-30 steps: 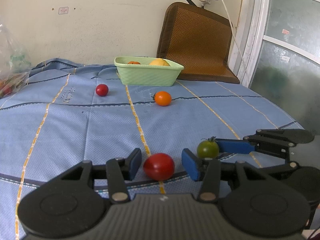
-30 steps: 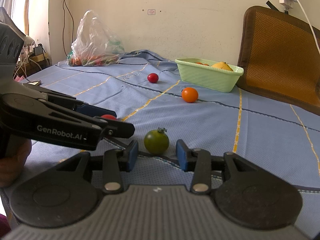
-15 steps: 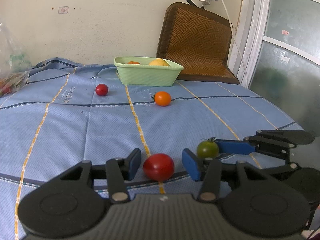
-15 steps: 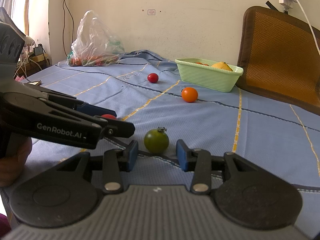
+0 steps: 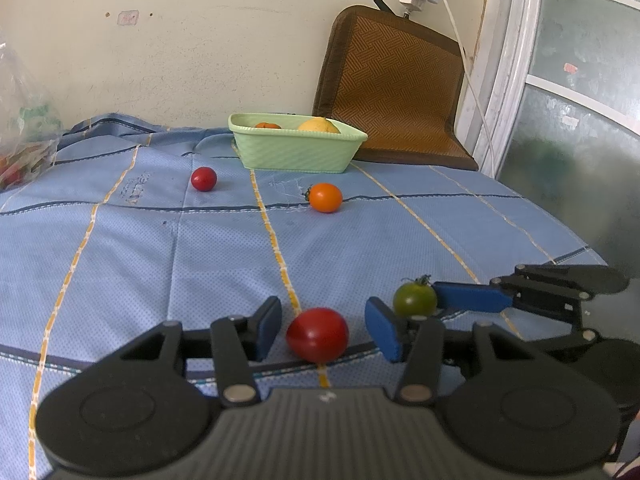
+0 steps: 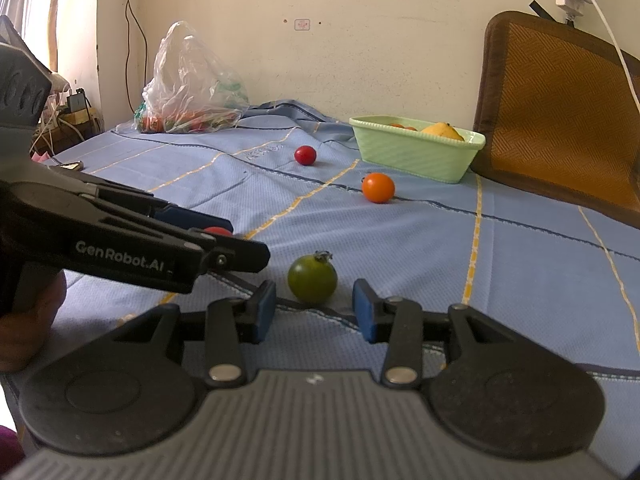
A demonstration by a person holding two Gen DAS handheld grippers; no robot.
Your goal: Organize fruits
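Two handheld grippers, both low over the blue tablecloth [image 5: 132, 248] with yellow and dark stripes. Left gripper [image 5: 322, 330]: blue pads spread, a large red tomato [image 5: 317, 334] on the cloth between them, a gap showing on each side, no pad pressing it. Right gripper [image 6: 314, 306]: pads likewise spread, a green tomato [image 6: 312, 279] with its stem cap up sitting just beyond the tips and between them, untouched. In the left wrist view the right gripper's blue finger lies just beside that green tomato [image 5: 415, 299]; in the right wrist view the left gripper's black body, lettered "GenRobot.AI", crosses the left side, with part of a person's hand [image 6: 30, 322] at its grip.

Landmark: light green basket [image 5: 296, 148], at the far end of the cloth near the wall.
- Inside the basket: a yellow fruit [image 5: 319, 125] and a smaller orange fruit [image 5: 268, 125], only their tops visible over the rim.
- In front of the basket, near it: an orange tomato [image 5: 326, 197].
- In front of the basket and to its left: a small red tomato [image 5: 203, 179].
- Right of the basket, leaning on the wall: a brown woven mat [image 5: 388, 88].
- Far left of the basket: a clear plastic bag [image 6: 192, 84] with mixed contents, not identifiable.
- Both gripper-side tomatoes lie well apart from the basket, at the near edge of the cloth.
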